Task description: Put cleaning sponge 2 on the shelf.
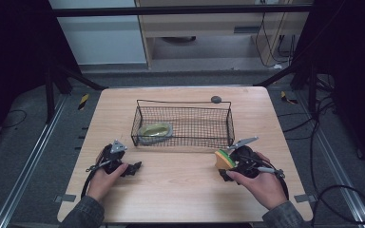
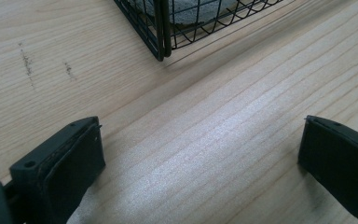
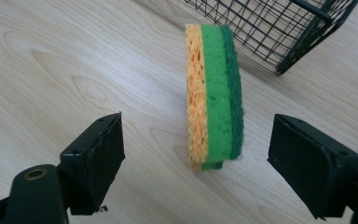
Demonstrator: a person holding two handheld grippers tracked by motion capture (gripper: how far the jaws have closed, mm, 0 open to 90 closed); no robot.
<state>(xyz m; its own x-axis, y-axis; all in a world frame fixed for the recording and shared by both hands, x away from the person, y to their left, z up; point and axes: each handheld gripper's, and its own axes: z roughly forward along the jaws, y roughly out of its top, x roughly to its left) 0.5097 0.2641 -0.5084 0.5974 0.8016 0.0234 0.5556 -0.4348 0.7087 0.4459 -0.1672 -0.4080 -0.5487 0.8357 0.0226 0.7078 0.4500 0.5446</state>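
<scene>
A sponge (image 1: 224, 158) (image 3: 214, 98) with orange, light green and dark green layers stands on its edge on the wooden table. My right gripper (image 1: 226, 165) (image 3: 198, 133) is open, with a jaw on either side of the sponge and a gap to each. My left gripper (image 1: 136, 167) (image 2: 200, 158) is open too, low over bare wood at the front left with nothing between its jaws. Behind both stands a black wire basket (image 1: 185, 138) (image 2: 163, 28) (image 3: 270, 28). In its left end lies a yellow-green pad (image 1: 155, 130) on something grey.
A small dark grey round object (image 1: 216, 99) sits on the table behind the basket's far rim. A black frame and cables surround the table, and bare wood stretches between the two grippers at the front.
</scene>
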